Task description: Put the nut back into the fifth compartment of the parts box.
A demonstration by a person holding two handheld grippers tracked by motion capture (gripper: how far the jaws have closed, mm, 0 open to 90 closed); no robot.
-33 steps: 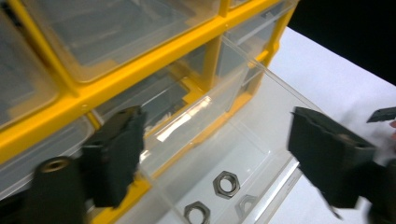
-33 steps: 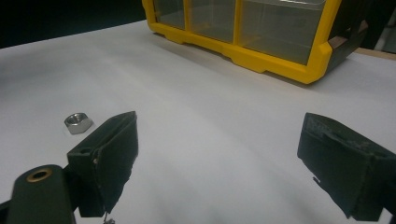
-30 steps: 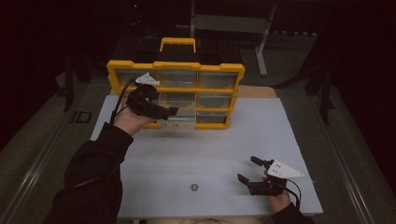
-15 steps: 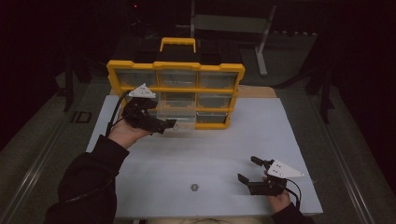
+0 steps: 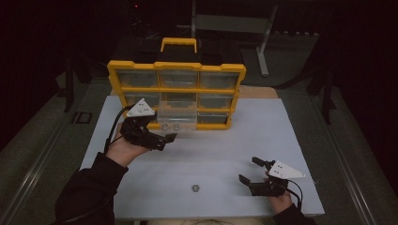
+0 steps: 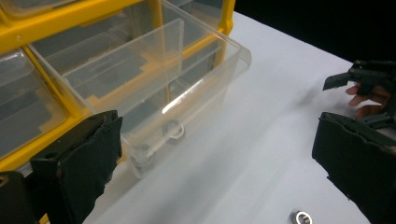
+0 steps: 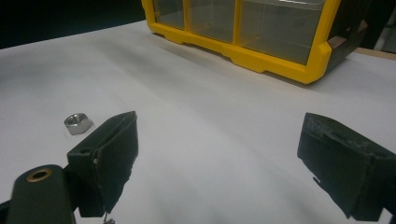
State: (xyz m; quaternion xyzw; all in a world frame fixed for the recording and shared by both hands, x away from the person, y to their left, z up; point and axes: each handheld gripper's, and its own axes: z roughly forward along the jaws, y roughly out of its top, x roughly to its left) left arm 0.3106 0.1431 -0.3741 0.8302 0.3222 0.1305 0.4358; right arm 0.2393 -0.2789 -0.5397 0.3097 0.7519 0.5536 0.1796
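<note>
**Steel nut waiting between two open grippers**

Seen from the high view, a small hexagonal nut (image 5: 195,188) is lying on the white table (image 5: 225,140), well in front of the yellow organizer (image 5: 176,89). A clear plastic drawer (image 5: 176,115) is standing pulled out of the organizer's middle column. The right gripper (image 5: 250,171) is sitting beside the nut, nearer than the left gripper (image 5: 167,139), which is hovering just in front of the drawer.

Through the left gripper view, the black jaws are standing wide apart, holding nothing; the glossy, thin-walled drawer (image 6: 154,79) is lying ahead-left, the nut (image 6: 301,217) low and to the right.

Through the right gripper view, the jaws are also gaping and empty. The nut (image 7: 78,123) is resting flat, just left of the left jaw, so the grab is probably calling for a leftward shift.
</note>
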